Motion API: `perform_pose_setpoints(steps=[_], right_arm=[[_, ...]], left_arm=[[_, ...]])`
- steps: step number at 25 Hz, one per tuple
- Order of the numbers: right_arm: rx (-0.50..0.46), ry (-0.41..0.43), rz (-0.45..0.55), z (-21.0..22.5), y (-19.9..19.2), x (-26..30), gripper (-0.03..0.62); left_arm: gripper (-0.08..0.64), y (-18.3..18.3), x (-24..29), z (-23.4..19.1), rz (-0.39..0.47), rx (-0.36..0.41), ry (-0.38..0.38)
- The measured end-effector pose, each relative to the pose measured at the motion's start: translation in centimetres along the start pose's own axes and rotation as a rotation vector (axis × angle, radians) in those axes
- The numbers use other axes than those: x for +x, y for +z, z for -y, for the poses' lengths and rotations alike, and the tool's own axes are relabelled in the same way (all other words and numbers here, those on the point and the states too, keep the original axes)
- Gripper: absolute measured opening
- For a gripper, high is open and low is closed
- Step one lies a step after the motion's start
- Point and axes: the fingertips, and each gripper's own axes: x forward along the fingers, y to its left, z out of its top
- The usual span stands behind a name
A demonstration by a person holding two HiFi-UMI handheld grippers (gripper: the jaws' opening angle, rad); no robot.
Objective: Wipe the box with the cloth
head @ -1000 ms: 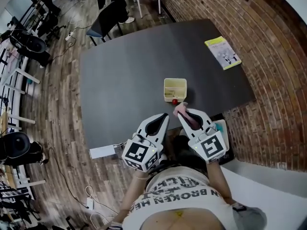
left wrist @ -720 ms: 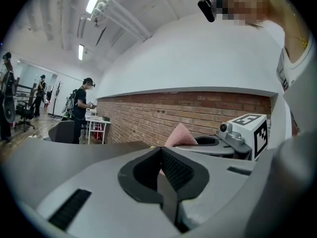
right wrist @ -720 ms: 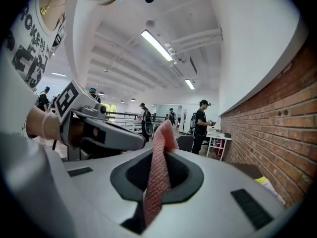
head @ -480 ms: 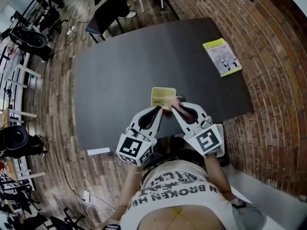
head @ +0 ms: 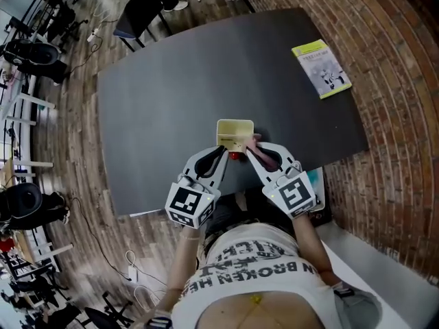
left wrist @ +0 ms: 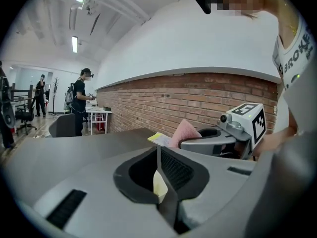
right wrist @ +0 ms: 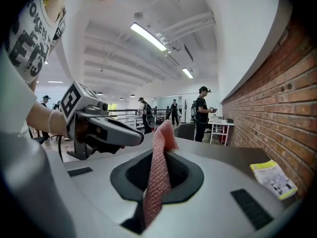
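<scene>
Head view: box (head: pixel 234 133) over the near edge of the table (head: pixel 171 94), broad face up, long axis across the frame. Booklet (head: pixel 321 68) is well apart, far right. Left gripper view: left gripper (left wrist: pixel 158 155) is closed on the box's pale yellow edge. Right gripper view: right gripper (right wrist: pixel 162 155) is clamped on 1 upright pink cloth (right wrist: pixel 157 182).

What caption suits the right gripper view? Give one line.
Right tool shut on the pink cloth, left tool alongside, yellow booklet on the dark table.
</scene>
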Motion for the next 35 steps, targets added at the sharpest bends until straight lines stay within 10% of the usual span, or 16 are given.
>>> perform_pose_setpoints(steps=[13, 19, 26, 35], right_arm=[[0.057, -0.108, -0.144, 0.1, -4.8, 2.1, 0.017], [0.128, -0.196, -0.227, 0.3, -9.1, 2.3, 0.017], [0.202, -0.219, -0.309, -0.5, -13.1, 2.9, 0.017], [0.177, -0.137, -0.444, -2.4, -17.2, 4.1, 0.017]], left_arm=[[0.049, -6.1, 2.5, -1.7, -0.240, 0.162, -0.167], [0.124, -11.4, 4.6, -1.0, -0.406, 0.349, -0.300], [0.178, -16.6, 6.1, -1.2, -0.642, 0.764, -0.422], [0.178, -20.0, 7.5, -0.5, -0.762, 0.930, -0.541]])
